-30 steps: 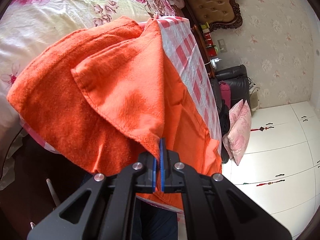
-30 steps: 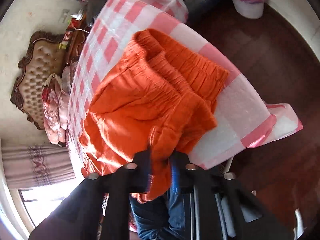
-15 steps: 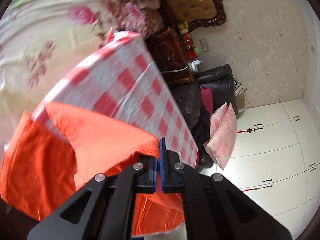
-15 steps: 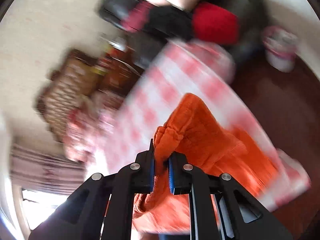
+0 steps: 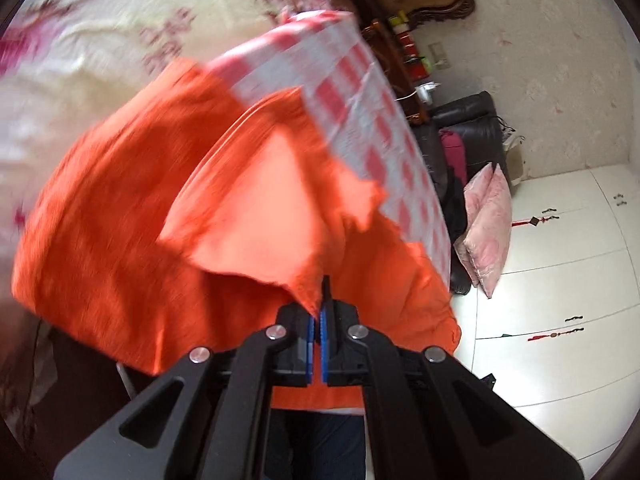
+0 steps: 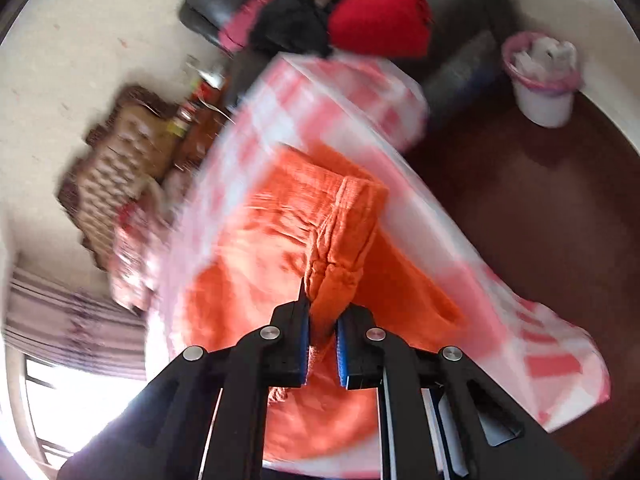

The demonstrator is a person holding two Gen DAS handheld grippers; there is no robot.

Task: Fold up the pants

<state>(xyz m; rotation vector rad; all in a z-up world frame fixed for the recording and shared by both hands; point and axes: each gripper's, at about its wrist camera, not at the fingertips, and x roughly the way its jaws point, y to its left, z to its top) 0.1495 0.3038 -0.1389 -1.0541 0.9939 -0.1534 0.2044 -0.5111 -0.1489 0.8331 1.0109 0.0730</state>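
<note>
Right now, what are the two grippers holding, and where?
Both hold the orange pants: left gripper pinches a thin corner, right gripper a bunched, gathered edge.

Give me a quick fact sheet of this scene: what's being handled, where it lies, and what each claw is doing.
item: orange crinkled-fabric pants
surface: table under a pink-and-white checked cloth
left gripper: shut on a thin edge of the pants, lifted off the table
right gripper: shut on a bunched fold of the pants
background: white waste bin with pink liner on a dark floor
</note>
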